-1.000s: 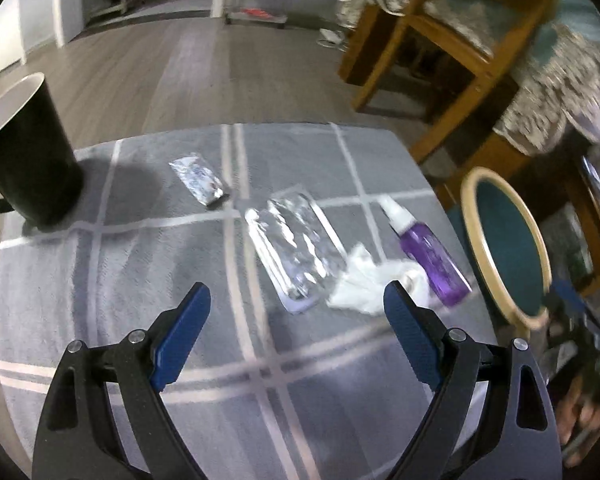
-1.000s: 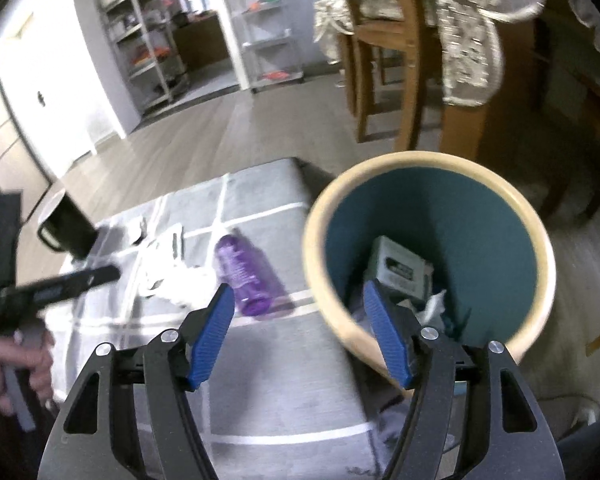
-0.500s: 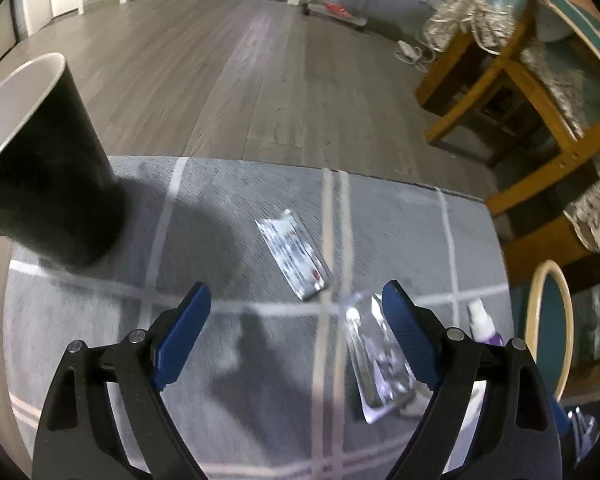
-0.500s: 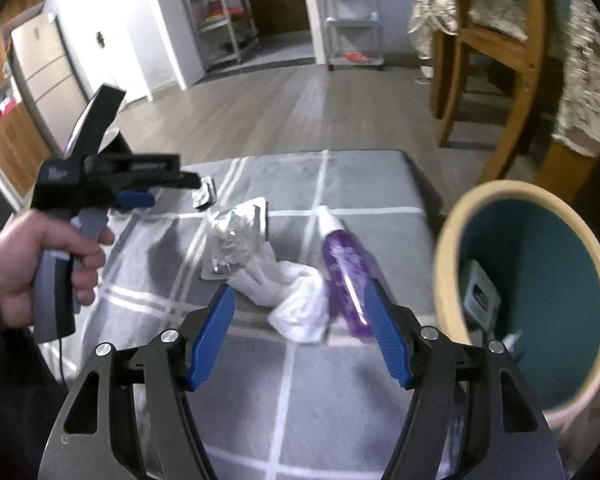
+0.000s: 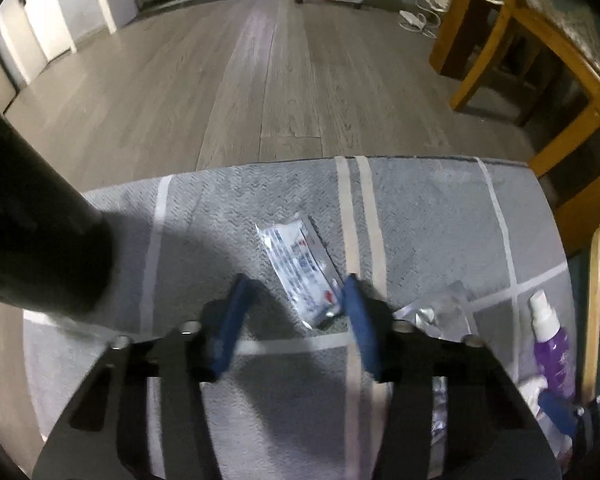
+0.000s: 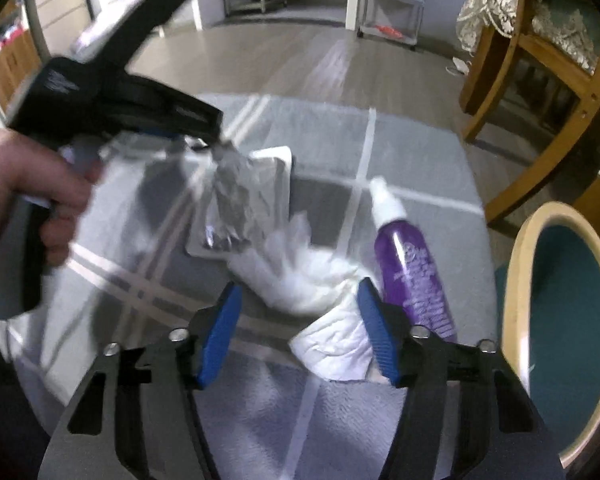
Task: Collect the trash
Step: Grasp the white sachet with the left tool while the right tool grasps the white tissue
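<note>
A small silver wrapper [image 5: 300, 268] with blue and red print lies on the grey checked cloth [image 5: 440, 216]. My left gripper [image 5: 298, 290] is open just over its near end, jaws either side, narrower than before. A crumpled white tissue [image 6: 320, 284] lies between the open jaws of my right gripper [image 6: 298, 298]. A clear blister tray with foil [image 6: 242, 200] lies beyond it. A purple spray bottle [image 6: 408, 264] lies to the right. The teal bin with a cream rim [image 6: 516, 280] stands at the right.
A black mug [image 5: 32, 232] stands at the cloth's left edge. Wooden chair and table legs [image 5: 500, 60] stand at the right on the wood floor. A hand [image 6: 16, 184] holds the left gripper's body in the right wrist view.
My left gripper moved forward and down to the silver wrapper and its jaws narrowed. My right gripper swung left from the bin and closed in on the white tissue.
</note>
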`<state>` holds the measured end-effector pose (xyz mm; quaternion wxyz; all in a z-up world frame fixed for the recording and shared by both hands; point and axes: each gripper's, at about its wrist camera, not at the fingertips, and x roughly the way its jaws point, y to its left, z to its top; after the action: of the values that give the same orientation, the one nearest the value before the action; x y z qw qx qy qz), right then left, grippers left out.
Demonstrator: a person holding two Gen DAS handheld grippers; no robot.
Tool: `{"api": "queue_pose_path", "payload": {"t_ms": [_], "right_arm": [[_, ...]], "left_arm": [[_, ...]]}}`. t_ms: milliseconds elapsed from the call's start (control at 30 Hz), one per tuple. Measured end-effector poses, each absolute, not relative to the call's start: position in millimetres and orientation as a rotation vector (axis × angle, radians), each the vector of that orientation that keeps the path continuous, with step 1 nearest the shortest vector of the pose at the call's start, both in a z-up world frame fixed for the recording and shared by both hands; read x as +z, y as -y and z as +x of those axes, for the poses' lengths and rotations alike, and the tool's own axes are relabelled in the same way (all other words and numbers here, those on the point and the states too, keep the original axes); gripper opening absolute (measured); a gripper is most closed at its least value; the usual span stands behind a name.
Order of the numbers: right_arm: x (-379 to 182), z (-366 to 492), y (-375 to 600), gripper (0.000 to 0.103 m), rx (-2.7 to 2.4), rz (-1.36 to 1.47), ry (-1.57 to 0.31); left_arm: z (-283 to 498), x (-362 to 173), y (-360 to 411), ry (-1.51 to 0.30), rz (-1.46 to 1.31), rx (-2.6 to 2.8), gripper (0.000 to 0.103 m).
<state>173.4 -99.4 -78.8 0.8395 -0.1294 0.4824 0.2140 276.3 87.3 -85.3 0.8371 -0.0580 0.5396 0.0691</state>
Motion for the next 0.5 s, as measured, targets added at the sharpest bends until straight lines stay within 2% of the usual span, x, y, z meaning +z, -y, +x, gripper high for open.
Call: {"api": "queue_pose_path", "payload": {"t_ms": [33,133,200,300,500], "right_arm": [[-81,172,98,0.045,0.452,-0.281,-1.026],[-84,165,94,0.03,0.45,-0.313,-1.022],[-83,163,99,0.013,0.458,-0.297,-1.029],[-78,160,106,0.007,0.477,-0.262,-1.038],[-63,143,107,0.006,0.542,-0.251,-0.998]], "left_arm": [[274,-84,-87,-1.143,-0.118,0.141,0.028],[267,-82,-90,-1.148,-0.122,0.143,0.025],[267,-82,-89,-1.152,-0.127,0.145,0.024],[263,-80,-90,-1.162,-0.127,0.146,0.023],[249,-70,-93,-1.146,-0.149,0.14,0.023]]}}
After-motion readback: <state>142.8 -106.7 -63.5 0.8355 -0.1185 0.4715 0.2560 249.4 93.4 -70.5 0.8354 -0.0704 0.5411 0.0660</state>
